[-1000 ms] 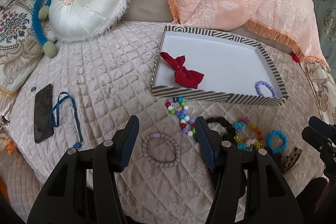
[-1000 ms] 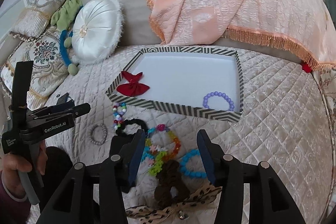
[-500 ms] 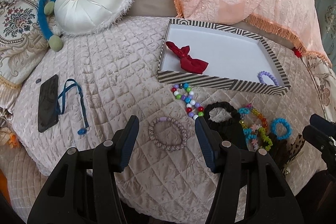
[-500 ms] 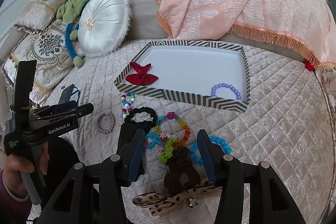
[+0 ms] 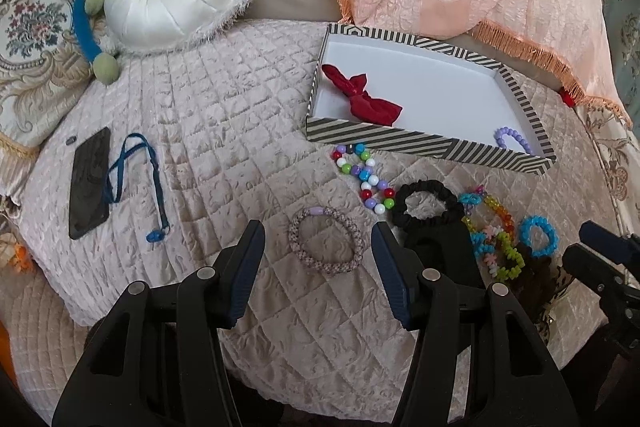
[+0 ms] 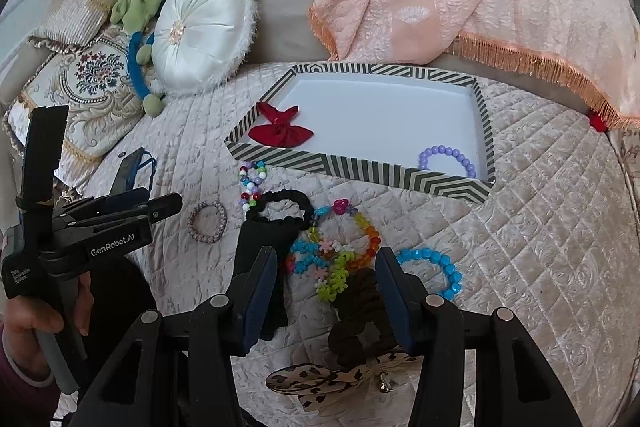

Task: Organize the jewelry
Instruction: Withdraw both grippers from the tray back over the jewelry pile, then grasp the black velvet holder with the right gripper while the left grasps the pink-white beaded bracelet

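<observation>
Left gripper (image 5: 318,251) spread wide above woven bracelet (image 5: 326,246) on quilt; right gripper (image 6: 326,281) spread over brown scrunchie (image 6: 358,315), holding nothing; beyond, striped tray (image 6: 360,175) holding red bow (image 6: 280,133), purple bead bracelet (image 6: 446,159)

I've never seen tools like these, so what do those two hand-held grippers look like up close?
Each is a black plastic tool with two wedge-shaped fingers lined with dark blue ribbed pads and fixed by silver rivets. The left gripper bears white "GenRobot.AI" lettering, a tall black upright bar and a grey handle. The hand holding it wears a dark purplish sleeve.
</observation>
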Motion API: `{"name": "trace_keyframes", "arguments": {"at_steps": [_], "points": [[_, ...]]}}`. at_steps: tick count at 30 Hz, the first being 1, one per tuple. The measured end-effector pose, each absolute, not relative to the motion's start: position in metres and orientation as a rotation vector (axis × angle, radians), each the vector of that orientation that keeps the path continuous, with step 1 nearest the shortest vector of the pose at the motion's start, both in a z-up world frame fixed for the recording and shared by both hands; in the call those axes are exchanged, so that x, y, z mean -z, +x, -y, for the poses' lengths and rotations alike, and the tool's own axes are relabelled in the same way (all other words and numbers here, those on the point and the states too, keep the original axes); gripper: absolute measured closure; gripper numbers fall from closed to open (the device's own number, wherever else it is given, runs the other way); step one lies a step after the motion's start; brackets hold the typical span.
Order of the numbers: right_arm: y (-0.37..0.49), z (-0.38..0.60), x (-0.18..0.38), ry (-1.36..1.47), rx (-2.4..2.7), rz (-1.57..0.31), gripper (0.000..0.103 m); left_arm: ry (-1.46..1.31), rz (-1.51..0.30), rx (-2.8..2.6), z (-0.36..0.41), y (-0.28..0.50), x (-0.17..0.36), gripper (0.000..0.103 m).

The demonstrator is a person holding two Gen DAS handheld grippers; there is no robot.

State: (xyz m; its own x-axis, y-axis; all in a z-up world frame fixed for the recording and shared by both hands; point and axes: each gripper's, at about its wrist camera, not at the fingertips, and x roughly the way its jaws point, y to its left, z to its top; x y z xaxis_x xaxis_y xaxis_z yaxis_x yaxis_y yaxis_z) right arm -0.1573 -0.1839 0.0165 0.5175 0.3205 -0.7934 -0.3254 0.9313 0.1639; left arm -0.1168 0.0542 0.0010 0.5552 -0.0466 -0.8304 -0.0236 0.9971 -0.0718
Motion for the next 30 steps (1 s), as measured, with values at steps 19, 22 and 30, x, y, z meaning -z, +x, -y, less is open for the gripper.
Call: {"name": "trace_keyframes", "arguments": {"at_steps": [19,22,30], "points": [[-0.145,0.126,0.042,0.006,-0.557,-1.112,0.054,-0.332,-1.143,0.040,-0.095,-0.094,0.045,0.040],[-0.141,0.123,0.056,0.009,-0.552,-1.132,0.055,-0.299,-1.148,0.014,-0.090,-0.087,0.053,0.040],[-0.148,0.128,0.050,0.040,-0.598,-1.089,0.086,-0.270,-1.125,0.036,-0.085,-0.076,0.058,0.090]]}}
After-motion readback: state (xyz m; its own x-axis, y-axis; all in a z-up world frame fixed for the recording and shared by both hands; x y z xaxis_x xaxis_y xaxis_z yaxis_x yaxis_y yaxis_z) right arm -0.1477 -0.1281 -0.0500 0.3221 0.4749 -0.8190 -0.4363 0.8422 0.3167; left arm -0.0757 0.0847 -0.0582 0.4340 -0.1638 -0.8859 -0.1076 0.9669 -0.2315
